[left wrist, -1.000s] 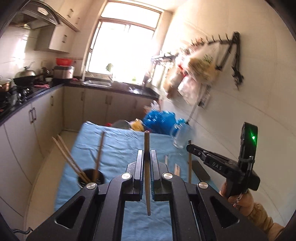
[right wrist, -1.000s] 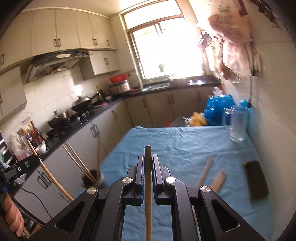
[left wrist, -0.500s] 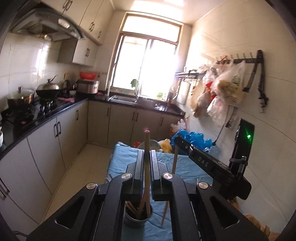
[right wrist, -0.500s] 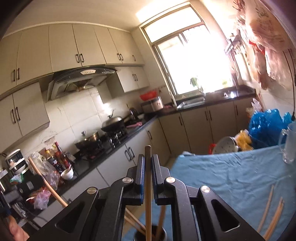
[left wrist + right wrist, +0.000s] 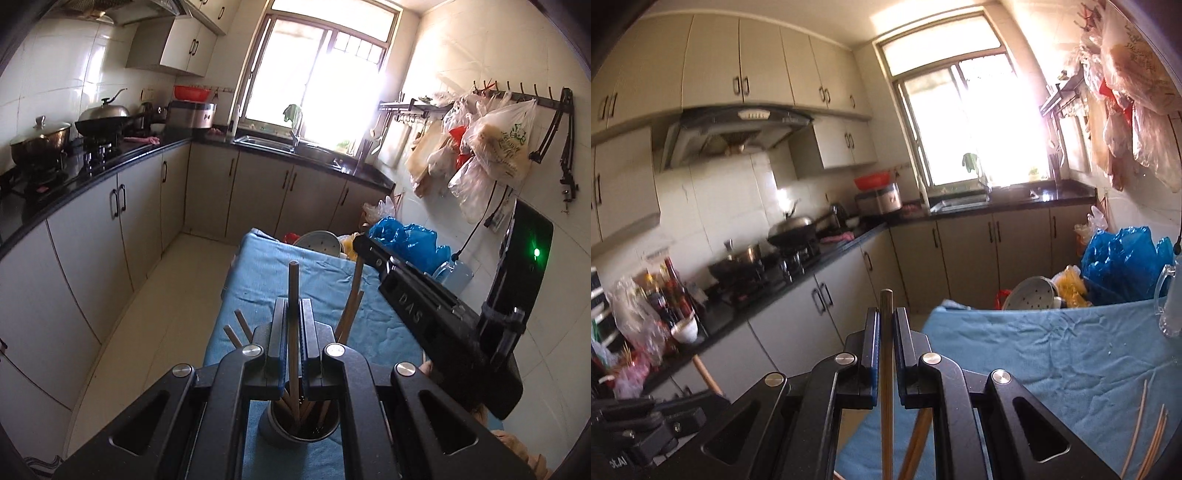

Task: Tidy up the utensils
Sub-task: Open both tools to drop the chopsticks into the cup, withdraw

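Over the near cup (image 5: 299,424) on the blue tabletop (image 5: 325,291), each hand-held gripper, left (image 5: 294,325) and right (image 5: 886,328), is clamped on one chopstick (image 5: 294,332).

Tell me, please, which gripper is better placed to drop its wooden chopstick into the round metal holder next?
Probably the left gripper: its wooden chopstick already dips into the round metal holder. The right gripper shows no holder below.

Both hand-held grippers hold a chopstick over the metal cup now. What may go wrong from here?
1. The cup stands near the table's edge; a push may tip it.
2. The right hand-held gripper is close beside the left hand-held gripper; they may collide.
3. Sticks in the cup may block the left chopstick.
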### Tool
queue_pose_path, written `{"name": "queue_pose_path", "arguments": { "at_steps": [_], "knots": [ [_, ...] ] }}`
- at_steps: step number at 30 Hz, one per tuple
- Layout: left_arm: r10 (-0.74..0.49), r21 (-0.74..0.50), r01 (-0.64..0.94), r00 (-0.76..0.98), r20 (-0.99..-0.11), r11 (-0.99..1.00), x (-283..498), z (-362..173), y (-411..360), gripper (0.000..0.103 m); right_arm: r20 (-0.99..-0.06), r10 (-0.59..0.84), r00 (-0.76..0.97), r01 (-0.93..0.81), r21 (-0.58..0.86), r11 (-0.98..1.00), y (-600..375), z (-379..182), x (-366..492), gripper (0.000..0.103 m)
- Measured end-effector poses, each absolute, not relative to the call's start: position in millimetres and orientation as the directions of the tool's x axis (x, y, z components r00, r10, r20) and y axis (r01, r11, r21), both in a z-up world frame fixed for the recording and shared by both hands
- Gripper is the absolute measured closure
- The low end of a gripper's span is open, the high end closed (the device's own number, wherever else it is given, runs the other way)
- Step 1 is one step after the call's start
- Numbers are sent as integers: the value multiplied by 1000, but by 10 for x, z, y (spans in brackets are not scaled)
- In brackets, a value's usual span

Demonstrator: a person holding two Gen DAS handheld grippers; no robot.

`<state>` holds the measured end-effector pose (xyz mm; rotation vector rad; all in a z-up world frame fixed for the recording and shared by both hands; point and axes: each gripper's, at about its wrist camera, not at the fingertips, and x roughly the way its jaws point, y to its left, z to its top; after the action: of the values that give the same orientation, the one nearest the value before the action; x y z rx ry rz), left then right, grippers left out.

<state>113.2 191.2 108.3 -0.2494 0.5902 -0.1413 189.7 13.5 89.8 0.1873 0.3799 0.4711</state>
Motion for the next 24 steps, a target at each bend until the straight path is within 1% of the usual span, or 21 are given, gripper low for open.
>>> {"name": "queue_pose_path", "arguments": {
  "at_steps": [3,5,6,7,9,12,14,16,17,18,22,24],
  "knots": [
    [-206,-283,54,815,-542,958,1156,1038,1888,98,-340,477,810,-407,260,876,125,786,1894,94],
    [-203,-283,50,815,-542,958,1145,1033,1871,98,-356,484,799,-409,269,872,100,736,1903,92],
    [-201,-281,50,816,-542,958,1134,1039,1867,97,-364,489,793,-408,279,869,85,723,1914,85],
    [-201,-281,49,817,-541,958,1126,1047,1859,97,-368,497,786,-408,294,864,53,708,1917,74],
    [-201,-285,48,819,-538,957,1077,1067,1848,96,-369,511,776,-406,327,853,-8,710,1929,68],
    [-192,-282,42,828,-528,958,988,1116,1841,96,-367,519,772,-402,351,846,-119,760,1899,68],
    [-183,-272,42,836,-517,961,901,1155,1810,95,-362,519,774,-401,355,845,-202,809,1855,65],
    [-179,-261,48,845,-505,964,814,1203,1756,88,-355,514,781,-395,357,846,-347,853,1788,55],
    [-176,-256,50,851,-496,965,762,1233,1718,80,-351,507,787,-389,356,850,-417,862,1754,53],
    [-175,-254,52,855,-488,966,728,1252,1693,74,-349,497,794,-379,355,855,-507,868,1713,51],
    [-174,-234,68,865,-471,970,625,1323,1559,73,-365,448,816,-321,357,877,-925,784,1557,49],
    [-197,-242,88,860,-470,966,574,1343,1479,73,-383,424,821,-291,357,887,-1132,699,1490,48]
  ]
}}
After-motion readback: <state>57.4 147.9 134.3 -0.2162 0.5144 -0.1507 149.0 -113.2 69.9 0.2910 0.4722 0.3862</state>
